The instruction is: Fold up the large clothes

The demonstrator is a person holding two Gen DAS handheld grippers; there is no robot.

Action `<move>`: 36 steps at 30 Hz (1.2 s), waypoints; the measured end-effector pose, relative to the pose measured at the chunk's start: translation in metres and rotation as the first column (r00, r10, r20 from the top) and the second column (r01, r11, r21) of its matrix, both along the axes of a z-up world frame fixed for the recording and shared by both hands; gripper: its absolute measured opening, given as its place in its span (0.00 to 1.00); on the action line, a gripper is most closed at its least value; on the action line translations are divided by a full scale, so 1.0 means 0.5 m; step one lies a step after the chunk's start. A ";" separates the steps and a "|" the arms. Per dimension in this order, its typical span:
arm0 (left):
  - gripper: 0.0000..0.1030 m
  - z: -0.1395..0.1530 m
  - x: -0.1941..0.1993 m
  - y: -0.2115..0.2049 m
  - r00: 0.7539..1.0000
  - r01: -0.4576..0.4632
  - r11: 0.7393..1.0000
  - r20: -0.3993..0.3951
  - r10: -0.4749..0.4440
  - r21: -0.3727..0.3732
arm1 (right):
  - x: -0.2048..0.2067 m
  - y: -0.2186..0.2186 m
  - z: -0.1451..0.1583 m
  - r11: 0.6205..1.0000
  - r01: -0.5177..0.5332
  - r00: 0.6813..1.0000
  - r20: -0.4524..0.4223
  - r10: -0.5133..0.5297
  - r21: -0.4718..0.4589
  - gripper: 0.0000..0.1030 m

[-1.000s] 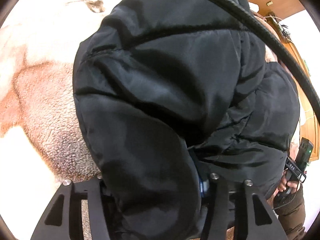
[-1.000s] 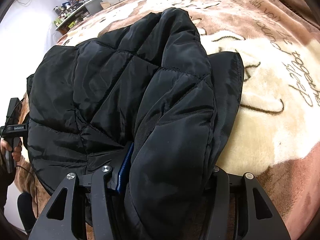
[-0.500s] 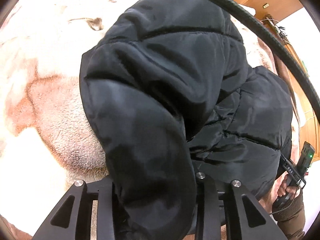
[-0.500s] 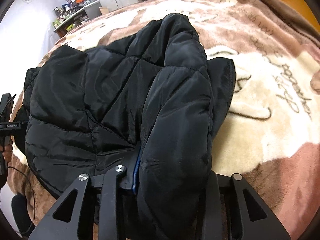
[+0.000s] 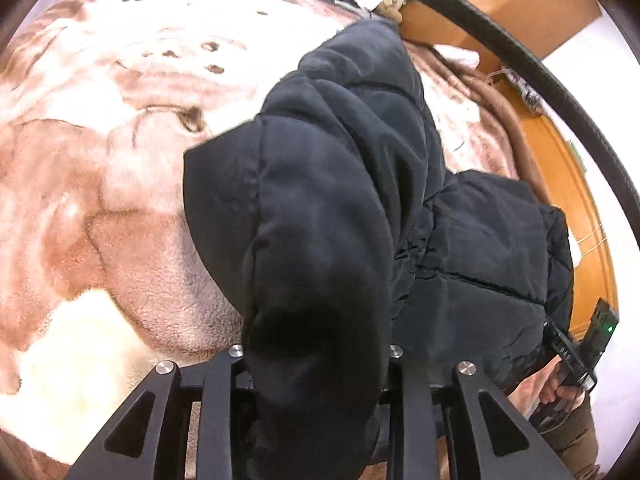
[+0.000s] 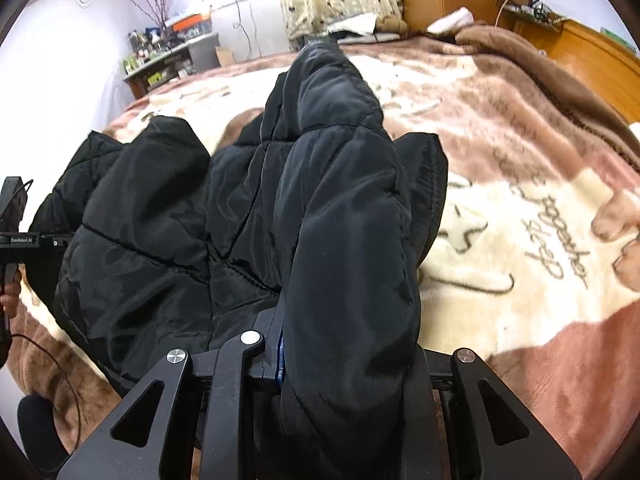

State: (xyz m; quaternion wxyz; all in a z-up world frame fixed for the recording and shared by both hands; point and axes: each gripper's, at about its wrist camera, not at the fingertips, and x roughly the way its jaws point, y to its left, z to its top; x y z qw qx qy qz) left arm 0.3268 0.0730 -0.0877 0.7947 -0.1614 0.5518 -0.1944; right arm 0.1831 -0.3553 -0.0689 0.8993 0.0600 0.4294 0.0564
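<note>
black and puffy, the coat [image 6: 256,216] lies on a fuzzy blanket [image 6: 520,184] on the bed, and its near edge is lifted off the blanket. a thick roll of it sits in each claw.

the left claw [image 5: 316,364] is squeezing in on one fat fold, and the jaws are closing on it now. the right claw [image 6: 344,360] is doing the same to another fold on the other side, jaws closing too. in both, the cloth fills the gap and bulges out past the jaws.

here is what could go wrong, i think. the coat looks slick and full of air. a puffy roll can squish down and slide out if the pinch is not tight. if one side slips, that corner will flop down and the fold will go crooked.

each claw may also hold just the top layer. then the layers below would hang loose and bunch up.

the rest of the coat drags on the fuzzy blanket, and that could tug the cloth out of a claw.

a black cord [image 5: 520,52] hangs across the left view, above the coat. it could catch on the coat.
</note>
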 end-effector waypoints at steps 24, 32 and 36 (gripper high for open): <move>0.27 0.084 -0.118 0.332 0.960 -0.233 0.973 0.159 0.229 0.003 | 0.069 0.307 0.056 0.976 -0.208 0.971 0.136 0.198 0.066 0.23; 0.27 0.022 -0.133 0.385 0.952 -0.290 0.956 0.115 0.285 0.036 | 0.104 0.347 -0.018 0.975 -0.214 0.974 0.090 0.208 0.062 0.23; 0.29 -0.017 -0.135 0.388 0.954 -0.292 0.954 0.093 0.285 0.069 | 0.112 0.336 -0.051 0.981 -0.186 0.982 0.042 0.184 0.047 0.24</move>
